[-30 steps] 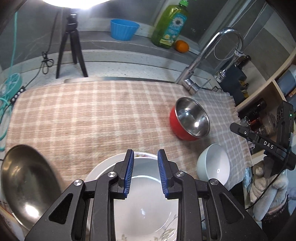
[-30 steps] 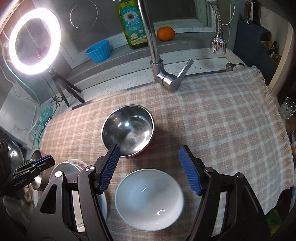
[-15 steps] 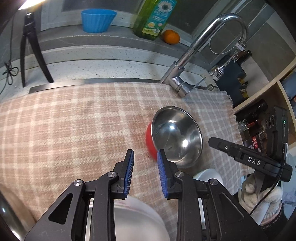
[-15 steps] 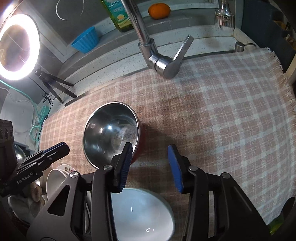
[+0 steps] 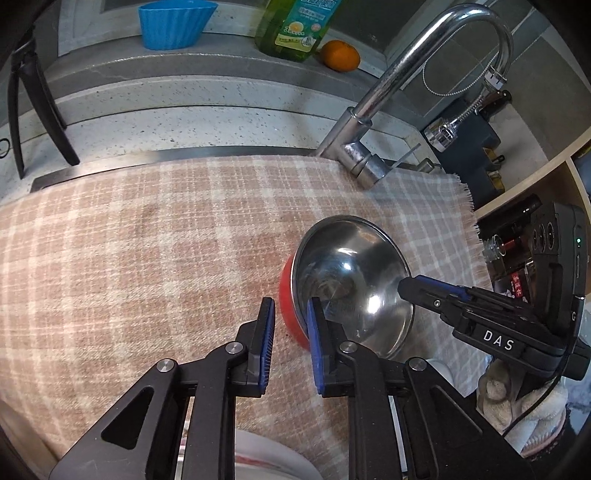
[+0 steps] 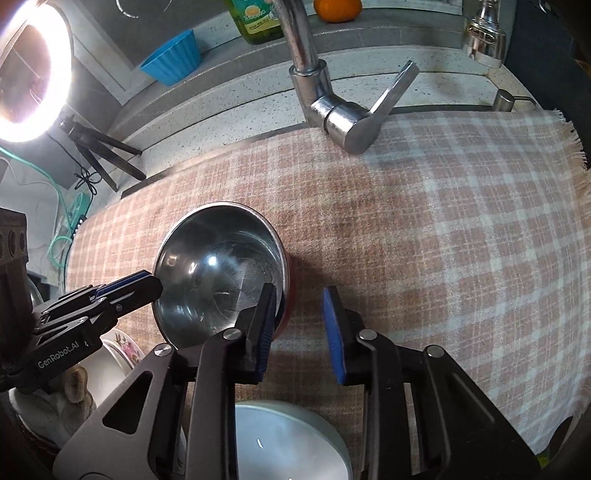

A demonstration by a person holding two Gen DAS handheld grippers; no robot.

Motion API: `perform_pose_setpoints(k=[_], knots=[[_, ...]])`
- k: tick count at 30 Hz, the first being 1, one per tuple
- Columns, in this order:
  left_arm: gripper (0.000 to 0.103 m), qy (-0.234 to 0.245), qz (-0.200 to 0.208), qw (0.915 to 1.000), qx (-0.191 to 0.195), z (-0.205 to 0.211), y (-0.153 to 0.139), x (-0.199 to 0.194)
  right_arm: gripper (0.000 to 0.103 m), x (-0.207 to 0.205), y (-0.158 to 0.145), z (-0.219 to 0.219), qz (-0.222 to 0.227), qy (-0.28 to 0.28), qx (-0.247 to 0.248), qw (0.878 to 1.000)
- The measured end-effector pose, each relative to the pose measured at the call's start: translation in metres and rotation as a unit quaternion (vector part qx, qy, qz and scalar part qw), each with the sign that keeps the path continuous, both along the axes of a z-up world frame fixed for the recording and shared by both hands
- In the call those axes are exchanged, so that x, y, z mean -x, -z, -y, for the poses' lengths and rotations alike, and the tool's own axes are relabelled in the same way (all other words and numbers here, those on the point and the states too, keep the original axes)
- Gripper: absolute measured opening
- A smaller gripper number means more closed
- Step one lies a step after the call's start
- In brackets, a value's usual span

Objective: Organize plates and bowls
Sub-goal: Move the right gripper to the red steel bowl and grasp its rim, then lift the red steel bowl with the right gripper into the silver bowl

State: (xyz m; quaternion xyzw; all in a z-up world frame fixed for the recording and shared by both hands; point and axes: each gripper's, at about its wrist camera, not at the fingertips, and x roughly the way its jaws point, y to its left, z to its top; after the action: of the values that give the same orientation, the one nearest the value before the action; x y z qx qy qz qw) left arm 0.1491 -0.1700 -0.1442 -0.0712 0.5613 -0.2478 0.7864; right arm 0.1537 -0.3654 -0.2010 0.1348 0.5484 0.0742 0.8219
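Note:
A red bowl with a steel inside [image 5: 351,284] sits on the checked cloth [image 5: 129,258]; it also shows in the right wrist view [image 6: 221,273]. My left gripper [image 5: 290,347] is open with its jaws astride the bowl's left rim. My right gripper [image 6: 301,328] is open with its jaws astride the bowl's right rim; its fingers [image 5: 436,295] reach the rim in the left wrist view. A white bowl [image 6: 291,443] lies under my right gripper. A flowered white plate [image 6: 118,350] lies at the left, and its edge [image 5: 266,461] shows under my left gripper.
A chrome tap [image 5: 373,122] stands behind the cloth; it also shows in the right wrist view [image 6: 332,103]. A blue cup [image 5: 173,22], a green soap bottle [image 5: 291,26] and an orange [image 5: 340,55] sit on the back ledge. A ring light on a tripod [image 6: 33,66] stands at the left.
Both grippers moved forward to the red bowl, away from the white plate and white bowl. The right jaws narrowed from wide open. The bowl has not visibly moved.

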Motion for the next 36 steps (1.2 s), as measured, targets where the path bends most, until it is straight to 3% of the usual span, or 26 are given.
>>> perform_pose_setpoints(k=[9, 23, 36], knots=[[0.010, 0.015, 0.000, 0.9998, -0.009, 0.011, 0.004, -0.001, 0.010, -0.007, 0.005, -0.013, -0.008, -0.019, 0.006, 1.000], [0.009, 0.012, 0.003, 0.9999, -0.004, 0.007, -0.003, 0.003, 0.010, -0.005, 0.000, -0.017, -0.007, -0.024, 0.015, 1.000], [0.009, -0.008, 0.030, 0.9995, 0.009, -0.024, -0.029, 0.019, 0.010, 0.009, -0.031, -0.042, 0.023, -0.038, 0.011, 0.999]])
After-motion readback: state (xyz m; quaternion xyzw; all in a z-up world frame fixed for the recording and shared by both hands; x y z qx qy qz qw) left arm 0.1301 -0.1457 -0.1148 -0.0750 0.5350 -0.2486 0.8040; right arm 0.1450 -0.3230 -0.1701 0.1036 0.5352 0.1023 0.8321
